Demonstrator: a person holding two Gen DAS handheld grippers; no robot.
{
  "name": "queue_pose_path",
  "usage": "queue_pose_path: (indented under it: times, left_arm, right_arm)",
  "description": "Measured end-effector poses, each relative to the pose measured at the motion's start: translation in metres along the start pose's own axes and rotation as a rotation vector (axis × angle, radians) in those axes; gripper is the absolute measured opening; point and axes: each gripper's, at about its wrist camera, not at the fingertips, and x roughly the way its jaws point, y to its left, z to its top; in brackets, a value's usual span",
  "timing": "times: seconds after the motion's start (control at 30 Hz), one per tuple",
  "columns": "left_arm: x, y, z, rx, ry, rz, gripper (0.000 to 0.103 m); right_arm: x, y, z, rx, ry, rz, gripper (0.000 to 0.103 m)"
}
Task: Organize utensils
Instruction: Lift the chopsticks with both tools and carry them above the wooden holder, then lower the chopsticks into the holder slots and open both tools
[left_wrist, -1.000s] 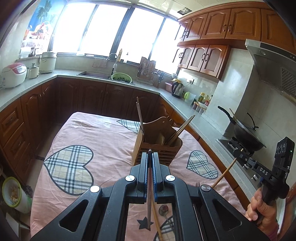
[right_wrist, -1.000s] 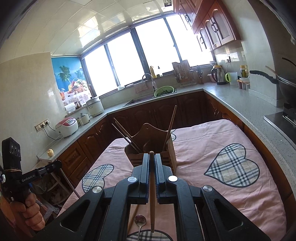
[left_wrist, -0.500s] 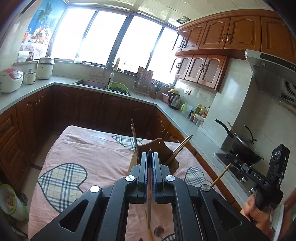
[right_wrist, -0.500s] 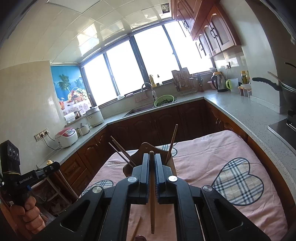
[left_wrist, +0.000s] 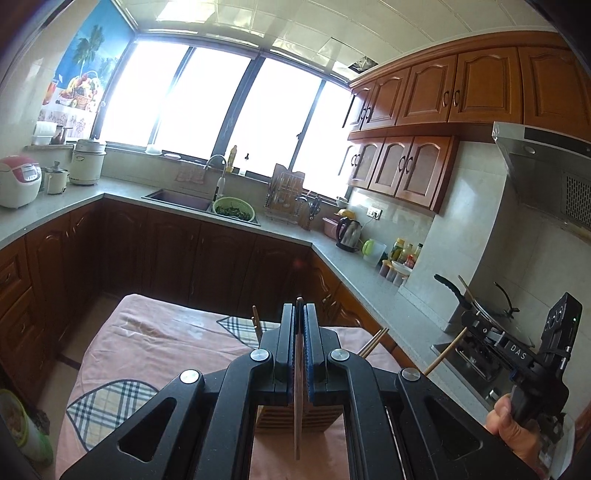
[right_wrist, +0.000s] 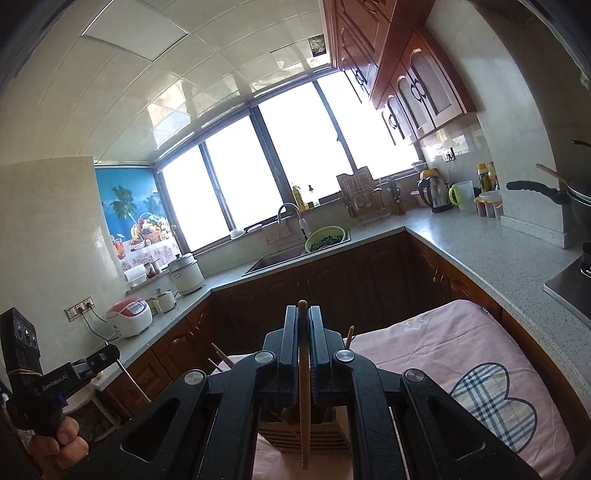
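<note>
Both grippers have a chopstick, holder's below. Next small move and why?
Probably lower both hands so the chopstick tips come down over the wooden holder before any release. The left gripper is shut on a chopstick and the right gripper on its own chopstick. Both sticks hang upright in front of the holder, not in it.

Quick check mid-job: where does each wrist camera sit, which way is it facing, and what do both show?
Left wrist: on the left gripper, facing the window and sink; shut on a chopstick; right gripper and hand at right.
Right wrist: on the right gripper, facing the same window; shut on a chopstick; left gripper and hand at left.
Shared: wooden holder, pink cloth, sink, kettle.
</note>
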Motion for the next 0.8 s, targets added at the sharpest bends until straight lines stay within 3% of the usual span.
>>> queue_pose_path:
  times: [0.43,0.8]
  left_arm:
    - [0.056,0.010,0.014,-0.027,-0.084,0.015,0.002]
    - [0.117,0.021,-0.010,-0.103,-0.060,0.069,0.002]
  right_arm:
    - [0.035,0.000,0.019,-0.012,-0.040,-0.006,0.005]
    - [0.062,-0.013,0.019,-0.016,-0.052,-0.033,0.005]
